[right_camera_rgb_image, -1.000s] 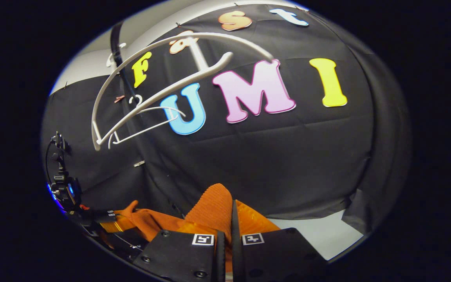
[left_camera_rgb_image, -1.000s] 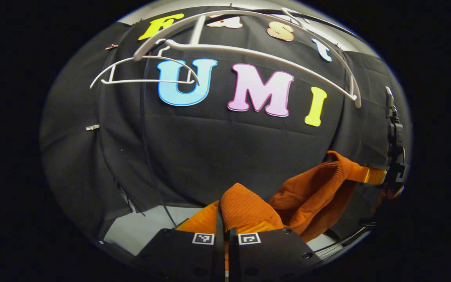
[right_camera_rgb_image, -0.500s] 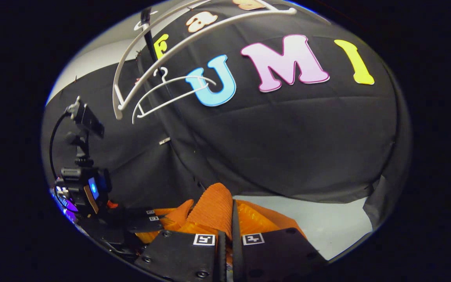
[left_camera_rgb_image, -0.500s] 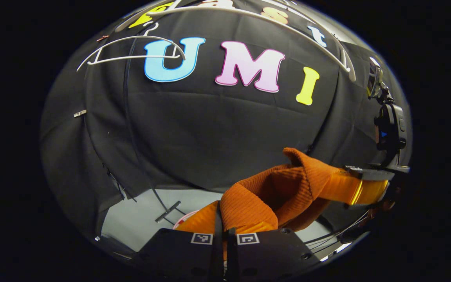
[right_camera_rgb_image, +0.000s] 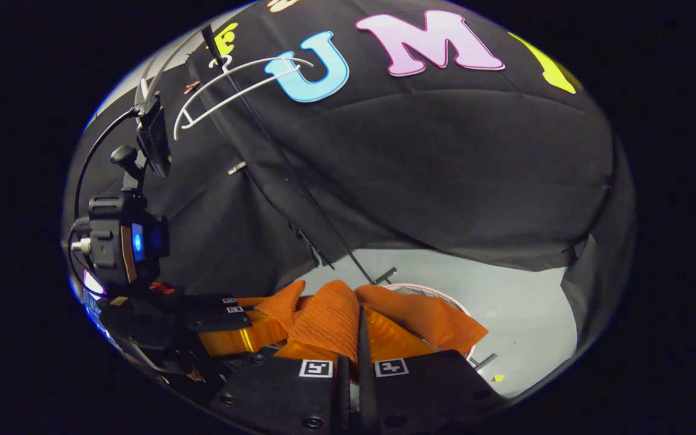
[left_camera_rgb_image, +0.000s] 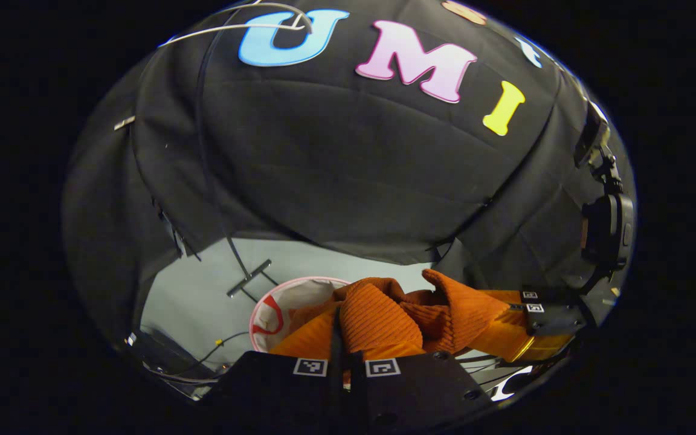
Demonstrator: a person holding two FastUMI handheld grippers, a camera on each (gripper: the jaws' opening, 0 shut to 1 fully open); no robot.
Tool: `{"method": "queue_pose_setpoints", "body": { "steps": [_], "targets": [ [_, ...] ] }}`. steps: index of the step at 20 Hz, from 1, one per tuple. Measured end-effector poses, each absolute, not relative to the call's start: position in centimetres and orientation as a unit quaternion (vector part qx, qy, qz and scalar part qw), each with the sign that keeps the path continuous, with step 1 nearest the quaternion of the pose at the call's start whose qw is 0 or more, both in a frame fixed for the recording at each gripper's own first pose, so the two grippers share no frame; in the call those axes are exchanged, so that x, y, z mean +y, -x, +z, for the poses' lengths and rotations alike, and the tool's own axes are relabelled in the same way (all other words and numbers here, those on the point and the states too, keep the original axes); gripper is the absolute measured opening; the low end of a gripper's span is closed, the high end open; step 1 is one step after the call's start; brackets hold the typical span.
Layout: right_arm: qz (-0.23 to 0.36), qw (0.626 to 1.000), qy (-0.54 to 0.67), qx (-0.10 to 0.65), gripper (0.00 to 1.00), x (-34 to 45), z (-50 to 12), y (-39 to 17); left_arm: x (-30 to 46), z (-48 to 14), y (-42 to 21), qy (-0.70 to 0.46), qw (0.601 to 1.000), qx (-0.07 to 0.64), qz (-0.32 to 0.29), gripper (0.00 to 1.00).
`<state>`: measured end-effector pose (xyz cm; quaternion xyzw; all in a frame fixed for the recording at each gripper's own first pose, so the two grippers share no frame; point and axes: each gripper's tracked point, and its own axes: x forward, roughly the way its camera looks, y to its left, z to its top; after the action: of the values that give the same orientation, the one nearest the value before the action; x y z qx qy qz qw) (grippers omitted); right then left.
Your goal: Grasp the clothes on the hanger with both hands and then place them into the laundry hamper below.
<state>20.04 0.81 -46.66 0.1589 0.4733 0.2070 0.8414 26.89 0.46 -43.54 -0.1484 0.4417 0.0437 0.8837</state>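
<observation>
Orange ribbed clothes (left_camera_rgb_image: 378, 314) hang over the laundry hamper (left_camera_rgb_image: 275, 299), pinched by left hand-held gripper (left_camera_rgb_image: 343, 353) and right hand-held gripper (right_camera_rgb_image: 351, 356).

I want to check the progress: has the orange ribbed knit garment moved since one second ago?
Yes. The orange ribbed knit garment has moved down, away from the white hanger and toward the pink-rimmed white laundry hamper.

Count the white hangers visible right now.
1 for sure: a thin white wire hanger up on the black cloth wall, top left in the right gripper view and at the top edge of the left gripper view. Others may be out of frame.
</observation>
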Motion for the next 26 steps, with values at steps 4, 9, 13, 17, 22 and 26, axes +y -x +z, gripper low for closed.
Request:
{"method": "queue_pose_setpoints", "body": {
  "steps": [4, 9, 13, 17, 22, 26],
  "targets": [
    [0.194, 0.843, -0.126, 0.485, 0.41, -1.1, -47.6, -20.2, 2.5, -44.6, -26.6, 0.138, 0.876, 0.458, 0.063, 0.41],
    [0.178, 0.854, -0.125, 0.473, 0.97, -2.1, -47.2, -21.2, 3.1, -44.0, -26.8, 0.134, 0.883, 0.443, 0.073, 0.96],
    [0.180, 0.856, -0.118, 0.471, 0.97, -2.4, -46.9, -20.8, 2.8, -43.6, -26.2, 0.126, 0.887, 0.439, 0.069, 0.96],
    [0.182, 0.856, -0.119, 0.469, 0.97, -2.3, -46.2, -19.9, 2.6, -43.0, -25.1, 0.119, 0.891, 0.433, 0.062, 0.95],
    [0.185, 0.867, -0.120, 0.448, 0.97, -1.5, -43.8, -18.6, 2.3, -41.0, -23.7, 0.116, 0.900, 0.416, 0.057, 0.95],
    [0.190, 0.882, -0.110, 0.417, 0.98, -0.7, -40.6, -17.6, 2.1, -37.8, -22.1, 0.101, 0.916, 0.386, 0.045, 0.95]
  ]
}}
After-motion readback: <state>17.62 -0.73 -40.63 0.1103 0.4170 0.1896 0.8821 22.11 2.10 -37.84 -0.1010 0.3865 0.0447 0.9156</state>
